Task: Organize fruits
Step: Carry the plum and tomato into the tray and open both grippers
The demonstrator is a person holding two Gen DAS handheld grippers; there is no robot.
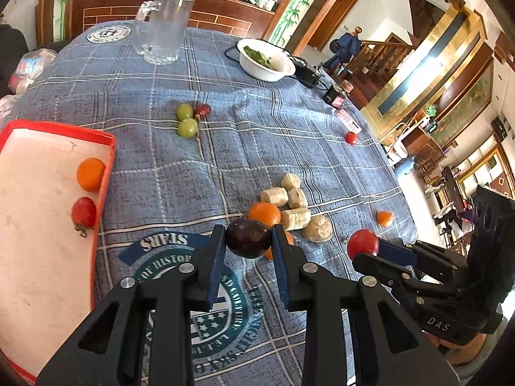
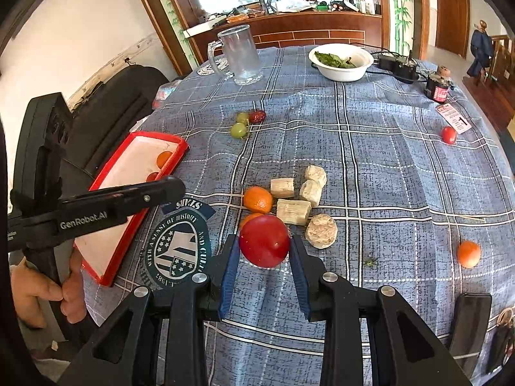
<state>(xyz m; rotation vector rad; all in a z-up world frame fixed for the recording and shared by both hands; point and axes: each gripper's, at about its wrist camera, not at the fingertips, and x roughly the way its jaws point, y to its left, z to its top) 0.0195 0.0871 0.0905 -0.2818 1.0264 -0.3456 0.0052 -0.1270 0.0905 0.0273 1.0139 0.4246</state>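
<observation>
A: How is this step done well?

B: The dark plum point(image 1: 248, 238) is kept clamped in the left tool point(image 1: 248, 241), and the red tomato point(image 2: 264, 240) in the right tool point(image 2: 264, 251). Both fruits are held above the table point(image 2: 370, 167).

A: And then?

B: They should be carried level and released inside the red tray point(image 1: 106, 173), beside the fruits already there.

Tray point(image 1: 106, 173): its left and lower parts are running off the left wrist picture's edge.
Second orange point(image 2: 249, 218): sitting beside the tray, it is being mostly covered by the red tomato point(image 2: 264, 241).
Tomato in the tray point(image 2: 153, 177): the left gripper's arm is hiding its lower half.
Bowl point(image 2: 341, 72): the green contents are staying too small to identify.
Items beyond the tray on the far counter: blurring together.
</observation>
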